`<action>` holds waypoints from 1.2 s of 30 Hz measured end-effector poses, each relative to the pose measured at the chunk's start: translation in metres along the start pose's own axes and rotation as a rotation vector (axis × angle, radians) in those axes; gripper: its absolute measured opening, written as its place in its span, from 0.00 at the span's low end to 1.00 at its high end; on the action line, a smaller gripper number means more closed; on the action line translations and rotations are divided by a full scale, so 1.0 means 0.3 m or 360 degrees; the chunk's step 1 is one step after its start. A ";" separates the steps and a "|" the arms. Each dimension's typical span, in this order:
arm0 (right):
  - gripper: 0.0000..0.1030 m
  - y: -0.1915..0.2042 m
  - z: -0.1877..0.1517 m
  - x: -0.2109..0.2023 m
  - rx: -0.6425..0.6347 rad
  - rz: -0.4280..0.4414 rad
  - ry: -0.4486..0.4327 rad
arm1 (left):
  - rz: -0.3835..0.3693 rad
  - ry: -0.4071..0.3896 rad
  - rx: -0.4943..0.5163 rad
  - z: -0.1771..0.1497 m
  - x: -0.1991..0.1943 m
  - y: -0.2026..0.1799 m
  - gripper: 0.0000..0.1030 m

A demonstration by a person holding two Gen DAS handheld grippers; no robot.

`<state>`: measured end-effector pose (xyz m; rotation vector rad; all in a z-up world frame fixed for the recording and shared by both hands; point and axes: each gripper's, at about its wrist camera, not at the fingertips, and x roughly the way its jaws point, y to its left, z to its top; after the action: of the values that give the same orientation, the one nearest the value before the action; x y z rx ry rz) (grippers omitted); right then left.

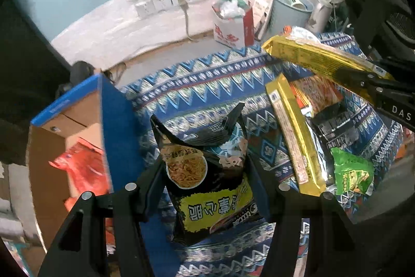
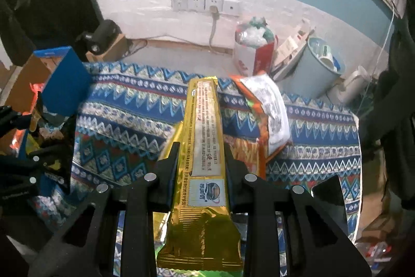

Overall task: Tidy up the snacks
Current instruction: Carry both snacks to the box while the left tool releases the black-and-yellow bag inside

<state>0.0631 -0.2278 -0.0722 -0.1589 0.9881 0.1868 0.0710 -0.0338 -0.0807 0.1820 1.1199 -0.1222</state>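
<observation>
My left gripper [image 1: 205, 173] is shut on a black noodle-snack bag [image 1: 207, 178] and holds it above the patterned cloth [image 1: 197, 85]. My right gripper [image 2: 202, 155] is shut on a long gold snack pack [image 2: 205, 136], which also shows in the left wrist view [image 1: 319, 56] held in the air. A second gold pack [image 1: 295, 136], an orange snack bag [image 1: 319, 92] and a small green bag [image 1: 352, 173] lie on the cloth at right. A blue cardboard box [image 1: 77, 126] at left holds a red bag [image 1: 85, 170].
The orange bag [image 2: 262, 108] lies on the cloth behind the gold pack. Beyond the cloth stand a white-and-red paper bag [image 2: 254, 53] and a pale blue bin [image 2: 316, 66] against the wall with sockets [image 2: 205, 4]. The blue box [image 2: 62, 79] stands at left.
</observation>
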 end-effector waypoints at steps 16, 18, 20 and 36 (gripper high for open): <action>0.26 0.205 0.120 -0.095 -0.0113 0.0106 -0.0128 | 0.0067 -0.0162 -0.0077 -0.033 -0.155 0.185 0.59; 0.26 0.234 0.135 -0.107 -0.0125 0.0129 -0.0143 | 0.0081 -0.0180 -0.0095 -0.039 -0.170 0.212 0.59; 0.26 0.262 0.152 -0.116 -0.0136 0.0152 -0.0153 | 0.0099 -0.0197 -0.0116 -0.046 -0.184 0.240 0.59; 0.26 0.526 0.269 -0.139 -0.0260 0.0300 -0.0198 | 0.0230 -0.0201 -0.0310 -0.143 -0.215 0.516 0.60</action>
<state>0.0701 -0.0603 -0.0011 -0.2008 0.8634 0.4455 0.0344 0.1269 -0.0278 0.0797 0.9829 0.1030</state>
